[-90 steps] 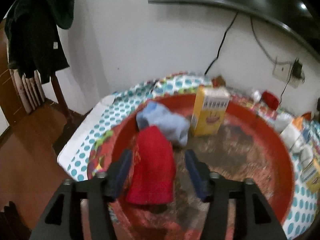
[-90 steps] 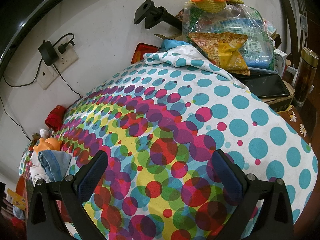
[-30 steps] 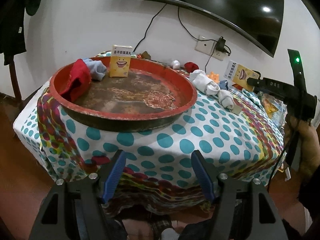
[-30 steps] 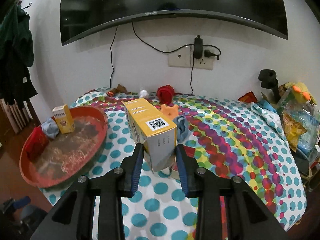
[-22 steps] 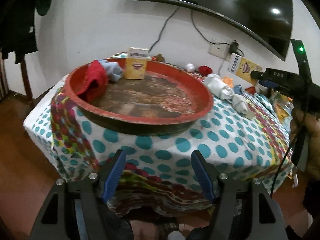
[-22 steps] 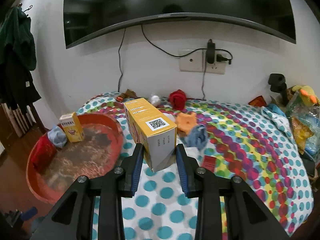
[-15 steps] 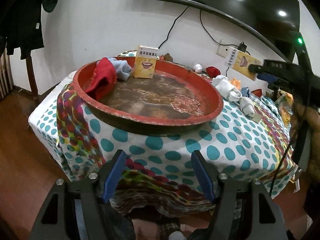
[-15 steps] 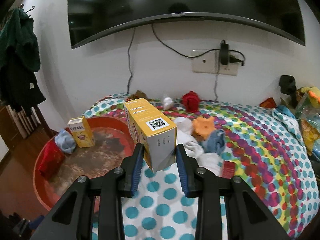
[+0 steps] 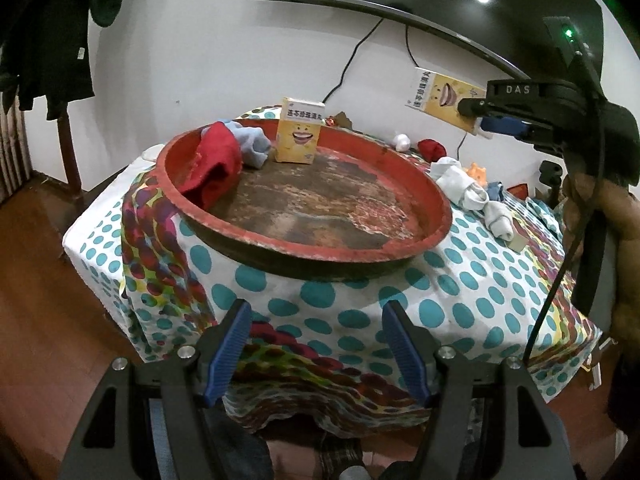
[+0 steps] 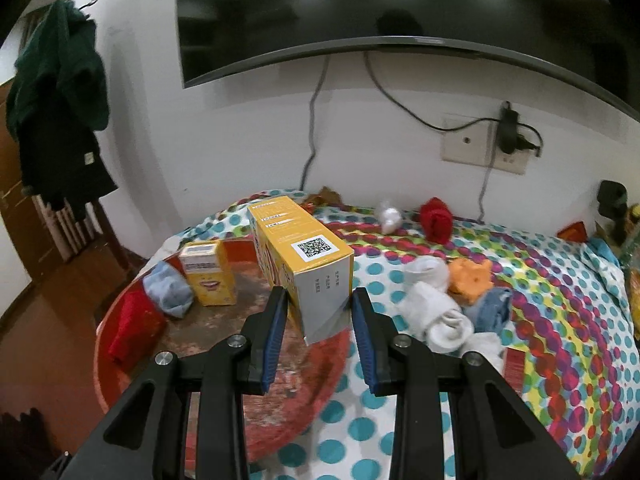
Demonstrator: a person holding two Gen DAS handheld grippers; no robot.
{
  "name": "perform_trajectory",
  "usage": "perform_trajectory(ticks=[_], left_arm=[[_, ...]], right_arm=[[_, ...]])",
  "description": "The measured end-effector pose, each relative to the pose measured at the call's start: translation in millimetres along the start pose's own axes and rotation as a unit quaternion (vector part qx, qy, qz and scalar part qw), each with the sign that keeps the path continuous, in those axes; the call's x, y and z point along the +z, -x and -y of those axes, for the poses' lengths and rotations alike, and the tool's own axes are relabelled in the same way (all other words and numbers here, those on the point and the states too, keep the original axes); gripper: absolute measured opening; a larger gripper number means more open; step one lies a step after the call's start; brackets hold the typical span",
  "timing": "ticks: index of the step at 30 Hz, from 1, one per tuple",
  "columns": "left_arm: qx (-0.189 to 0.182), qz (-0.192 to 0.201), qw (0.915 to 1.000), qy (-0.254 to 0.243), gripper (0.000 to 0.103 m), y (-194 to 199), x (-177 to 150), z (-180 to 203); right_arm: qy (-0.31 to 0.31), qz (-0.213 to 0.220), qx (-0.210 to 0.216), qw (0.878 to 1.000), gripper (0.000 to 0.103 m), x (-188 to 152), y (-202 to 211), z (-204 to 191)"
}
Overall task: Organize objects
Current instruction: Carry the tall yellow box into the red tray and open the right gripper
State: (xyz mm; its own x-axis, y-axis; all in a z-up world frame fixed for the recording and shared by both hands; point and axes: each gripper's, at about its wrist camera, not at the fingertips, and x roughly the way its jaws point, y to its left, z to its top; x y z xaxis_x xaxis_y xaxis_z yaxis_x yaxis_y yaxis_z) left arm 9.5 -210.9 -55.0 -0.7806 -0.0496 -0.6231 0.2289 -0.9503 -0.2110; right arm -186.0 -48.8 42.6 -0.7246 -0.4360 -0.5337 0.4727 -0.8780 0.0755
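Yellow box [image 10: 308, 258] with a QR code on its top sits clamped between the blue pads of the right hand-held gripper [image 10: 320, 320], held in the air at the centre of the right wrist frame, above the near rim of the red tray [image 10: 280, 412]; the left wrist view shows the same box [image 9: 442, 98] at upper right, raised above the desk. The jaws are narrowed onto its sides. The left hand-held gripper [image 9: 316, 344] stands wide open with nothing between its pads, low in its frame in front of the hanging edge of the dotted tablecloth [image 9: 460, 280]. Inside the tray, toward its left side, are three things: one smaller yellow box [image 10: 208, 276] standing upright, one pale blue sock [image 10: 168, 294] just beside it, and one red sock [image 10: 134, 330] against the rim. Outside the tray, on the cloth at right of the right wrist frame, lie a cluster of white rolled socks [image 10: 436, 312], how many I cannot tell, one orange toy [image 10: 470, 280], one blue sock [image 10: 492, 310], and farther back one red bundle [image 10: 436, 220] and one small white ball [image 10: 390, 216].
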Motion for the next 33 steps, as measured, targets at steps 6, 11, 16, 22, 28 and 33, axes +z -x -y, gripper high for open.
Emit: perform_trajectory(ticks=[6, 11, 16, 22, 28, 33], left_arm=[[0.007, -0.002, 0.9999, 0.009, 0.07, 0, 1, -4], [0.011, -0.005, 0.9999, 0.007, 0.07, 0, 1, -4], [0.014, -0.008, 0.9998, 0.012, 0.07, -2, 1, -7], [0.015, -0.017, 0.9994, 0.024, 0.07, -7, 2, -14], [0.013, -0.025, 0.999, 0.034, 0.07, -11, 3, -19], [0.016, -0.034, 0.9985, 0.04, 0.07, -15, 3, -22]], right_arm=[[0.01, -0.011, 0.012, 1.0, 0.031, -9, -9, -23], [-0.003, -0.03, 0.004, 1.0, 0.031, -13, -27, -26], [0.0, -0.054, -0.006, 0.999, 0.031, -14, -49, -27], [-0.002, -0.079, -0.013, 0.997, 0.031, -11, -76, -28], [0.009, -0.101, -0.022, 0.995, 0.031, -5, -104, -37], [0.004, -0.114, -0.022, 0.993, 0.031, 4, -123, -44]])
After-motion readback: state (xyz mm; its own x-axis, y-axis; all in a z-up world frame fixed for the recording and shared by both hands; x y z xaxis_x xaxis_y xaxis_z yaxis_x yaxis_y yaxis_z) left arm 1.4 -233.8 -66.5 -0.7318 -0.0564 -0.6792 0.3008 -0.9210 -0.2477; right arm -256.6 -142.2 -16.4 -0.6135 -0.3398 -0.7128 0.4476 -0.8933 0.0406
